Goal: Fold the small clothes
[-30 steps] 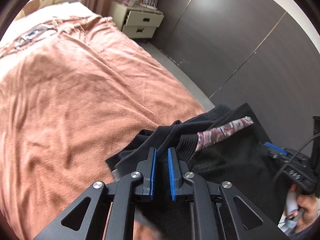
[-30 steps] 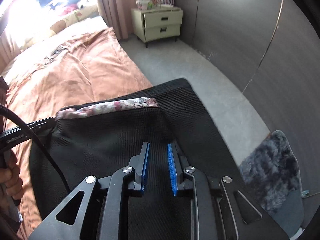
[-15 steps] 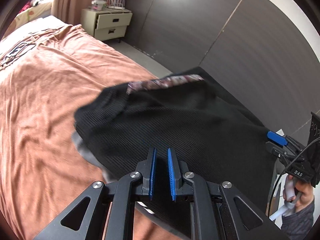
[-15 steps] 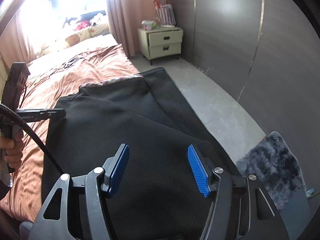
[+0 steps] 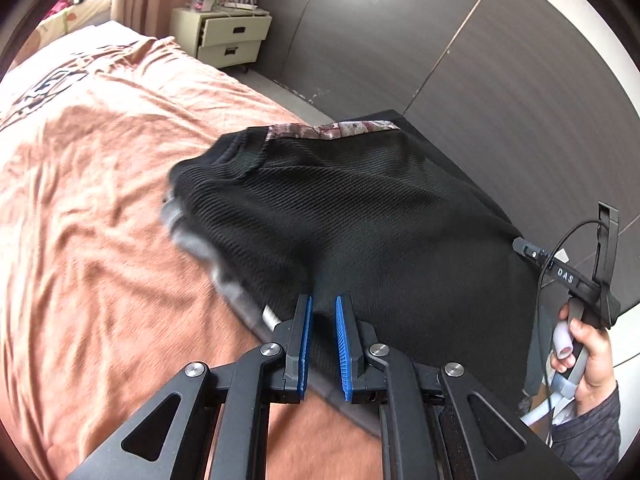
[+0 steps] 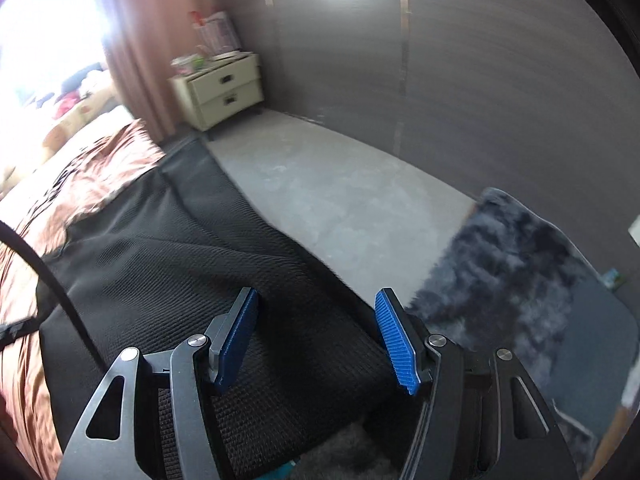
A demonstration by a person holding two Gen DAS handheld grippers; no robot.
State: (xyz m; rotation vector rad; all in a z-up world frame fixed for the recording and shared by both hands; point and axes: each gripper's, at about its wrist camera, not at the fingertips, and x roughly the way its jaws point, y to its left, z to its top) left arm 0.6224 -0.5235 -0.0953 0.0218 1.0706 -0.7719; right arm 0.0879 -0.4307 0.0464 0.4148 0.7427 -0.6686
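A: Nearest, the left gripper is seen nearly closed, its jaws pinched on the near edge of the black garment.

B: And the right gripper: jaws just opened, held wide, nothing gripped, the black knit lying beneath them.

A: The garment is spread over the bed's orange cover, at the edge nearest the floor.

B: Farther off, a cream nightstand is set by the dark wall.

garment on bed
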